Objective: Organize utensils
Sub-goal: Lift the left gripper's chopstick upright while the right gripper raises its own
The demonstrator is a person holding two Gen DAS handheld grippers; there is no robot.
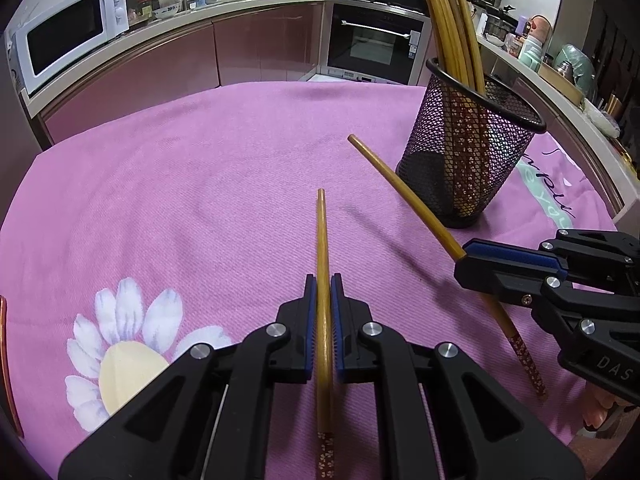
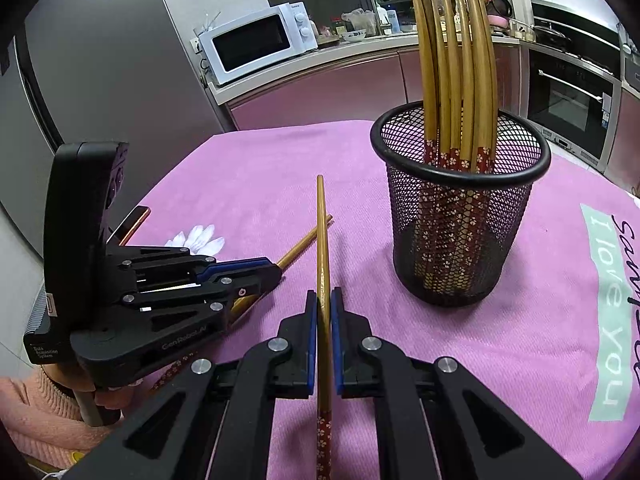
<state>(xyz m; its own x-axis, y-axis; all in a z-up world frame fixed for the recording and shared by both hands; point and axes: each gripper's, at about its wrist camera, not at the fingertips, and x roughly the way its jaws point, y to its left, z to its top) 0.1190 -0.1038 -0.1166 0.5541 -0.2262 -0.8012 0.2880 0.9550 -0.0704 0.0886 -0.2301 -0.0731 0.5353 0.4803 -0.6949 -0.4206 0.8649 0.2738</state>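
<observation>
Bamboo chopsticks, one clamped per tool: left tool (image 1: 323,280) w/ left chopstick (image 1: 322,240), right tool (image 2: 324,294) w/ right chopstick (image 2: 321,232), tips fwd, likely for dropping into mesh holder (image 2: 460,216).

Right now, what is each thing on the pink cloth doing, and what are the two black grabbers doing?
Left gripper: shut on one bamboo chopstick.
Right gripper: shut on the other bamboo chopstick.
Black mesh cup: upright on the cloth, with several chopsticks standing in it, patterned ends down.
Pink flowered tablecloth: spread flat.
White microwave: door closed.
Black oven: door closed.
</observation>
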